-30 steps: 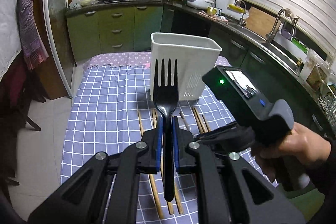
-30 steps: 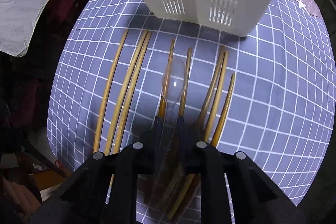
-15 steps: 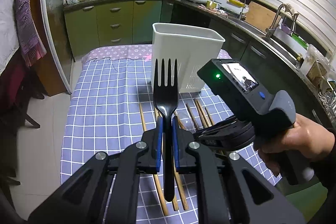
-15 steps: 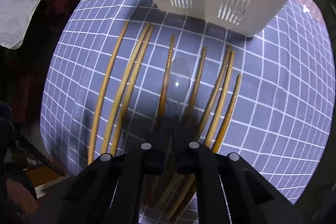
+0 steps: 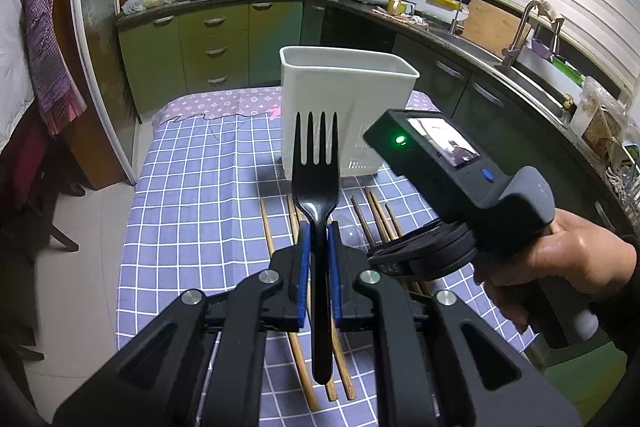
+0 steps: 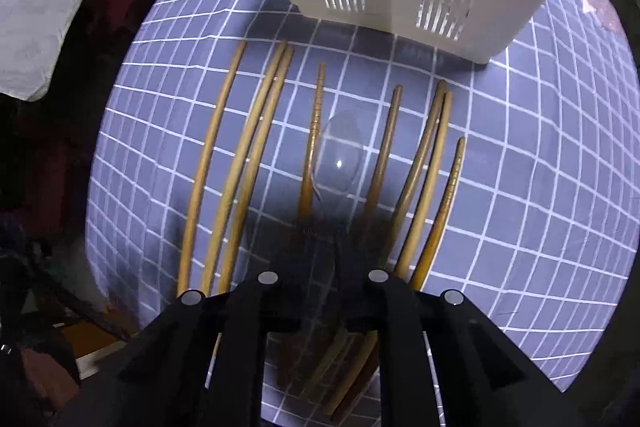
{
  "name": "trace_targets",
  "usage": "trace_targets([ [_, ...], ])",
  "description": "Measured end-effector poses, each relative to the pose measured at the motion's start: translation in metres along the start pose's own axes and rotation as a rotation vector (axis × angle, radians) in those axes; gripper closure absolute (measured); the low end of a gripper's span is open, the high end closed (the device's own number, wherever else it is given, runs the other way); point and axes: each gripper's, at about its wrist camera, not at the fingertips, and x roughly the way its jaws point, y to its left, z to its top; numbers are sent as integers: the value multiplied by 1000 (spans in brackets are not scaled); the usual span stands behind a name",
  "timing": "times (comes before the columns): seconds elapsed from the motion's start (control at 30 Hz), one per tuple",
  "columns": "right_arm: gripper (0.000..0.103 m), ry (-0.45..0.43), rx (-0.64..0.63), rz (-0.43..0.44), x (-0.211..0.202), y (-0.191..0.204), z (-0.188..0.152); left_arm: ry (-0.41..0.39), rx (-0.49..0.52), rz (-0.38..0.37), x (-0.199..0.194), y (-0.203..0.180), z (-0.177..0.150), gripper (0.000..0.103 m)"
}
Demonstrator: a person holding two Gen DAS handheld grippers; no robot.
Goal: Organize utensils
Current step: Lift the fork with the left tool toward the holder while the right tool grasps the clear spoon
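Left wrist view: the left tongs [image 5: 318,259] were clamped on a black fork [image 5: 316,187], tines pointing toward the white bin [image 5: 348,107] at the far end of the counter [image 5: 188,195].

Right wrist view: the right tongs [image 6: 322,247] were opening, with a clear spoon [image 6: 338,159] between them, above the chopsticks [image 6: 208,163] lying near the bin.

Your left wrist view looks slantwise down across the checked counter [image 5: 192,187] toward the kitchen. Your right wrist view points almost straight down, close over the chopsticks [image 6: 248,155]. Both share the white utensil bin [image 5: 344,107], upper centre of each frame.
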Motion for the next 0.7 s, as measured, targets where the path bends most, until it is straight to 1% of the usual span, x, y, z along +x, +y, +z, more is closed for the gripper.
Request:
trace_targets([
  [0.1, 90, -3, -6, -44, 2, 2, -1, -4, 1, -2, -1, 0, 1, 94],
  [0.23, 89, -1, -1, -42, 3, 6, -1, -16, 2, -3, -2, -1, 6, 94],
  [0.4, 89, -11, -27, -78, 6, 15, 0, -60, 8, -2, -12, -4, 20, 94],
  [0.5, 89, 9, -26, -63, 6, 15, 1, -96, 19, 3, -21, -7, 33, 94],
  [0.7, 88, -8, -28, -68, 2, 15, -1, -127, 3, 5, -31, -4, 43, 94],
])
